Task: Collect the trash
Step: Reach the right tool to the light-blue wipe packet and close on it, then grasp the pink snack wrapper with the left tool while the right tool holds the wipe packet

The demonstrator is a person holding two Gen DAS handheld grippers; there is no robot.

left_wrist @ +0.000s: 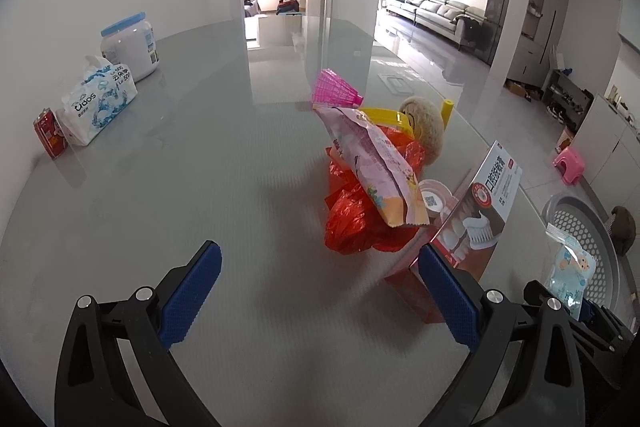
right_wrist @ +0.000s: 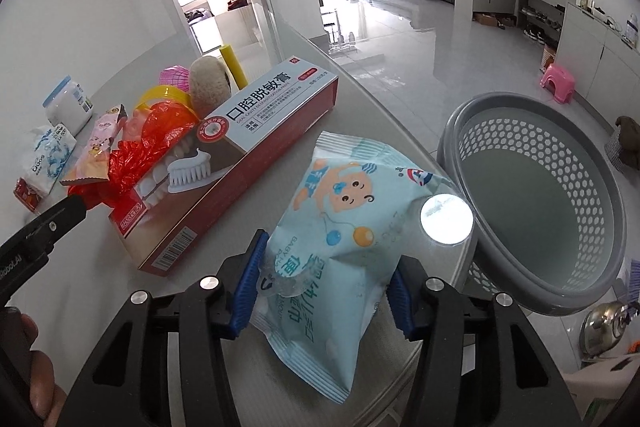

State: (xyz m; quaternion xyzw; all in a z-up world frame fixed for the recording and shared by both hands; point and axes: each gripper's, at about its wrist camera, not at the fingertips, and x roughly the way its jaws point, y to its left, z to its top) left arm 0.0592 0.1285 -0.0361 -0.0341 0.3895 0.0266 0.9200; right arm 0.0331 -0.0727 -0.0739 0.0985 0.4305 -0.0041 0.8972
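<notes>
Red showed first at the far left of the grey table [left_wrist: 168, 163]: one small red carton [left_wrist: 49, 134], then one white tissue pack [left_wrist: 100, 99] touching it, then one white jar [left_wrist: 130, 49] with a blue lid just behind; whatever the jar held could not be made out. The left gripper [left_wrist: 316, 295] hung over bare tabletop with its jaws spread wide and nothing between them. Further right lay the heap: one crumpled red plastic bag [left_wrist: 352, 223], one pink snack wrapper [left_wrist: 376, 167] propped across it, one pink mesh piece [left_wrist: 336, 87], one yellow plastic ring [left_wrist: 384, 115] and one beige fuzzy ball [left_wrist: 426, 131] behind. One long toothpaste box [right_wrist: 240, 147] lay beside the heap, touching the red bag. Right of it, near the table's edge, the right gripper [right_wrist: 322, 291] had both blue pads pressed into the sides of one pale-blue baby wipes packet [right_wrist: 352, 227], which still rested on the table. Just beyond the edge stood one grey perforated basket [right_wrist: 532, 291], tilted toward the table, with nothing visible inside it. Further off, one pink stool [right_wrist: 558, 83] stood on the floor.
</notes>
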